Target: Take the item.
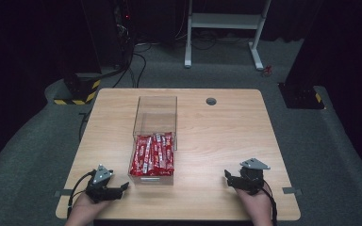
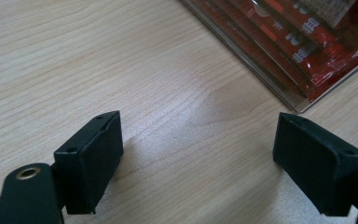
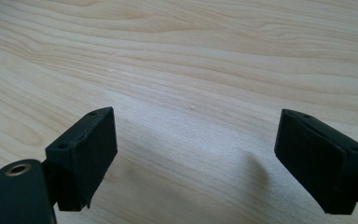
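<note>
The clear, rectangular plastic box (image 1: 153,136) stands at the middle of the counter, a little left of centre, its long side running away from the person. Its near half holds a stack of red, white-lettered snack packets (image 1: 152,155); its far half is bare. In the left gripper view a corner of the box with the packets (image 2: 303,46) lies up and to the right of the jaws.

The left gripper (image 1: 122,187) rests at the near left edge, just beside the box's near corner, its jaws spread wide with nothing but wood between them. The right gripper (image 1: 227,176) sits well apart at the near right, jaws likewise wide and holding nothing.

The pale, wood-grain counter (image 1: 226,136) has rounded corners and a round grey cable port (image 1: 211,101) near its far edge. Around it lies grey carpet (image 1: 37,146). Beyond stand a white metal frame (image 1: 224,28), black cables (image 1: 139,61), and dark stands with yellow-black striped bases (image 1: 78,92) in a dim room.
</note>
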Action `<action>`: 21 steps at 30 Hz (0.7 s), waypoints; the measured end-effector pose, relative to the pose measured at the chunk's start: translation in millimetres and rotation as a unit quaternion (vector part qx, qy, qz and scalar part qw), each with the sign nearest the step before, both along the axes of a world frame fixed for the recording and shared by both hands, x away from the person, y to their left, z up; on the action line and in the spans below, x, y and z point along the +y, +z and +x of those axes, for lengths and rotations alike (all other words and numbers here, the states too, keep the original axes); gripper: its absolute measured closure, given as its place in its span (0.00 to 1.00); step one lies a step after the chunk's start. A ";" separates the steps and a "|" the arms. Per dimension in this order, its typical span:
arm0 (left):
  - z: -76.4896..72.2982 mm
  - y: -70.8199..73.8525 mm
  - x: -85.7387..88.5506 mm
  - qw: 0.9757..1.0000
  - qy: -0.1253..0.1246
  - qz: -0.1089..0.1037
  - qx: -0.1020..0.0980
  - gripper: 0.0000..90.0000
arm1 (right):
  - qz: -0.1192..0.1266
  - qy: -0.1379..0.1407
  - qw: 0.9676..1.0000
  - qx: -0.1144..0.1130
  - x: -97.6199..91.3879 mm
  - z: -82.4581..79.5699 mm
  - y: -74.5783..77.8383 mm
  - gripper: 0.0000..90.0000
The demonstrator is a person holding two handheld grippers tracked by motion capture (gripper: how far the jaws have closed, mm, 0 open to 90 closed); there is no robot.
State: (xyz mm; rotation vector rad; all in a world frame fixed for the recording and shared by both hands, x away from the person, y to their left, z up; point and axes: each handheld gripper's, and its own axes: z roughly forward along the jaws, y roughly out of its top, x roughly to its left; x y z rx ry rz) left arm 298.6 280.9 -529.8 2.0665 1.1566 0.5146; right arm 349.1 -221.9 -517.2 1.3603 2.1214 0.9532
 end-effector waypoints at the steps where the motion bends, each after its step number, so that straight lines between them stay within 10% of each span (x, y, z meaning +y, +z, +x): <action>1: 0.1 0.0 0.1 1.000 0.000 0.000 0.000 0.18 | 0.000 0.002 1.000 -0.002 1.1 -0.7 0.4 0.15; 21: 0.4 0.1 0.4 1.000 -0.002 0.003 -0.001 0.18 | 0.006 0.028 1.000 -0.006 24.5 -4.8 0.1 0.15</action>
